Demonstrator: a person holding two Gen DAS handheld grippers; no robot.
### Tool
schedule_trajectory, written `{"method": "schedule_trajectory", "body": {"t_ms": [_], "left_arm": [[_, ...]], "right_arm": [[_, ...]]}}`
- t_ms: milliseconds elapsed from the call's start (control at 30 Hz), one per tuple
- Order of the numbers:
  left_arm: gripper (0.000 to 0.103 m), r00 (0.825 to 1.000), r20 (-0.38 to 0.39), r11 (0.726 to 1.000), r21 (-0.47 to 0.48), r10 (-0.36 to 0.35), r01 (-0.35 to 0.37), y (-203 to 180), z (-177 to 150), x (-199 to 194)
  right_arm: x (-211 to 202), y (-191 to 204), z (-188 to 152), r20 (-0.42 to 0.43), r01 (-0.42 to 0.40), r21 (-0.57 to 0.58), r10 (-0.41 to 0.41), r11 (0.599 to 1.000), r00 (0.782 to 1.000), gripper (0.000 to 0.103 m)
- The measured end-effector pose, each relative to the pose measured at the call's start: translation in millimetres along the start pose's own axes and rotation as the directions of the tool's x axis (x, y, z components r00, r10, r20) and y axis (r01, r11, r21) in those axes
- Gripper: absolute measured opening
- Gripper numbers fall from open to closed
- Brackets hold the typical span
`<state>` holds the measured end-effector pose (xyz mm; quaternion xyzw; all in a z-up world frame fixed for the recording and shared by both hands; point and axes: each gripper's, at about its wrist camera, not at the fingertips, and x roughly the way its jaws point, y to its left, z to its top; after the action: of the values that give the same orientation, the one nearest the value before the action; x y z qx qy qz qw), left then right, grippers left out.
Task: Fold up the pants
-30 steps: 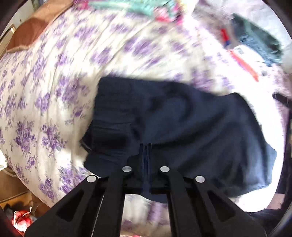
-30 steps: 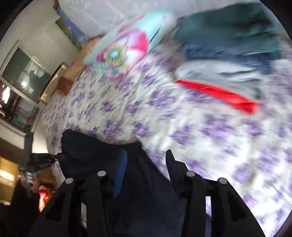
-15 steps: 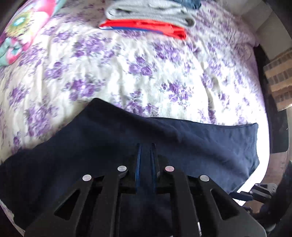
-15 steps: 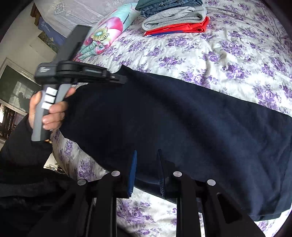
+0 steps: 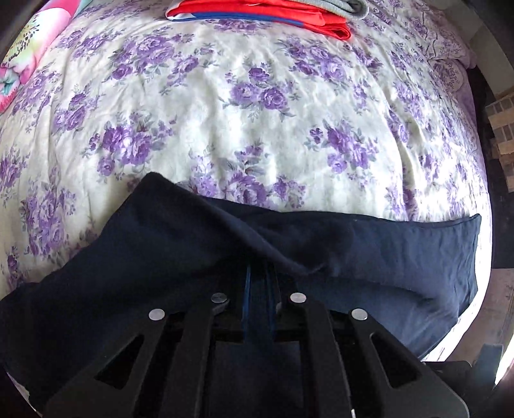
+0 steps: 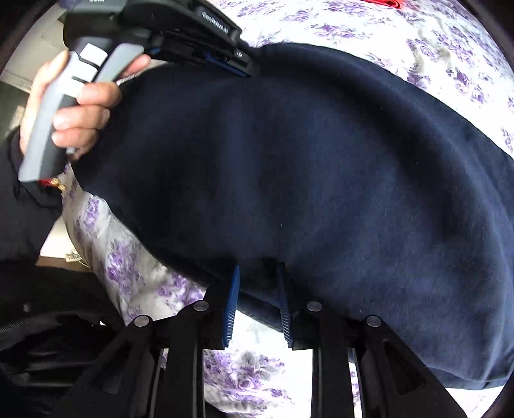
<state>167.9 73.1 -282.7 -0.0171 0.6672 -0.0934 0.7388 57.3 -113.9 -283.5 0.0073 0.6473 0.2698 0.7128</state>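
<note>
Dark navy pants [image 6: 305, 180] lie spread across the near part of a bed; they also show in the left wrist view [image 5: 385, 257]. My left gripper [image 5: 258, 276] is shut on a fold of the pants near their far edge, cloth draped over its blue fingertips. It also shows in the right wrist view [image 6: 239, 69], held by a hand. My right gripper [image 6: 257, 283] sits at the near edge of the pants, its blue pads [image 6: 231, 305] apart, with cloth between the tips.
The bed has a white sheet with purple flowers [image 5: 257, 96]. A stack of folded clothes, red [image 5: 273, 14] at the bottom, lies at the far side. A colourful pillow [image 5: 19, 58] is at the far left. The bed edge runs along the right.
Both grippers have moved closer to the bed with the pants. The right gripper's pads have spread wider apart than half a second ago.
</note>
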Motion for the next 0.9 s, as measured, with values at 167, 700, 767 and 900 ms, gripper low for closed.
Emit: {"method": "schedule_trajectory", "body": {"t_ms": [167,700,767,900], "left_arm": [[0.008,0.999,0.021,0.998,0.038,0.051,-0.051,-7,-11,-21],[0.002,1.0,0.008,0.982,-0.189,0.017,-0.015,65,-166,-28],[0.002,0.998,0.005,0.985,-0.165,0.06,-0.058,55,-163,-26],[0.002,0.996,-0.003,0.984,-0.149,0.093,-0.093,45,-159,-24]], "right_arm": [[-59,-33,-10,0.146,-0.06,0.117,0.043,0.991,0.988,0.044],[-116,-230,-186,0.452,-0.354,0.735,-0.028,0.579,0.892,0.062],[-99,-243,-181,0.479,-0.404,0.745,-0.004,0.531,0.878,0.062],[-103,-261,-161,0.561,-0.482,0.709,0.003,0.514,0.828,0.06]]}}
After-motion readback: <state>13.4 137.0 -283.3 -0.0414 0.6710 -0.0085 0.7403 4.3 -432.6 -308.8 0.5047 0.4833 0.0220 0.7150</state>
